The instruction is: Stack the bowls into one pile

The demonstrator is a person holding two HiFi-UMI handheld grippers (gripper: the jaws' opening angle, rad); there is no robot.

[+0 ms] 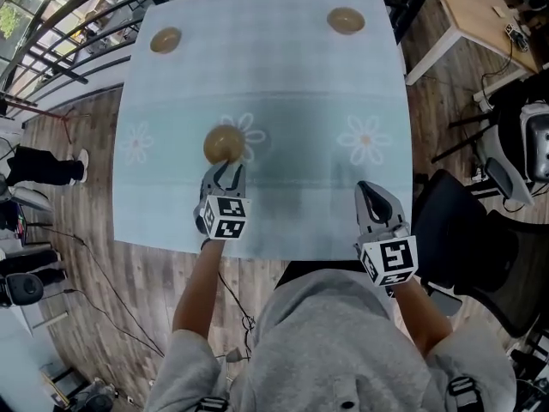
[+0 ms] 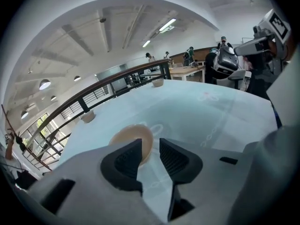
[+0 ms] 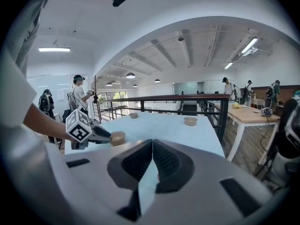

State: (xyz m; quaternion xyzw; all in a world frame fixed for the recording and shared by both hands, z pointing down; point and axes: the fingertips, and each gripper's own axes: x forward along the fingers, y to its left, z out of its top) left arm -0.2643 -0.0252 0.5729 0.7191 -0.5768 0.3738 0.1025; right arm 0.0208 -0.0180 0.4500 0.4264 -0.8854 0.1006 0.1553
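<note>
From the head view, a table (image 1: 171, 221) under a pale blue flowered cloth carries three tan bowls, none stacked: the near bowl (image 1: 225, 143) sits left of centre on a printed daisy, the far-left bowl (image 1: 165, 39) and the far-right bowl (image 1: 346, 20) stand well apart near the two back corners. The left gripper (image 1: 226, 170) reaches up to the near bowl's closest edge, its marker cube toward the person, while the right gripper (image 1: 368, 188) hangs over bare cloth near the front edge, well clear of every bowl. A black chair (image 1: 467, 239) stands just to the right of the table. In the left gripper view, the left gripper (image 2: 150, 141) has its jaws spread, and the near bowl (image 2: 129, 137) lies upright on the cloth with its closest rim standing in the gap between them; the left jaw covers part of the bowl, so whether a pad actually touches the rim is hard to say, but nothing is squeezed. Farther off, the far-left bowl (image 2: 87, 116) and the far-right bowl (image 2: 158, 82) sit by the dark railing (image 2: 93, 90). In the right gripper view, the right gripper (image 3: 152, 142) has its jaw tips pressed together with nothing between them. Beyond it the left gripper (image 3: 107, 137) meets the near bowl (image 3: 117, 137), and the two far bowls (image 3: 134, 115) (image 3: 191, 121) rest on the back of the table, with a wooden desk (image 3: 251, 115) to the right.
</note>
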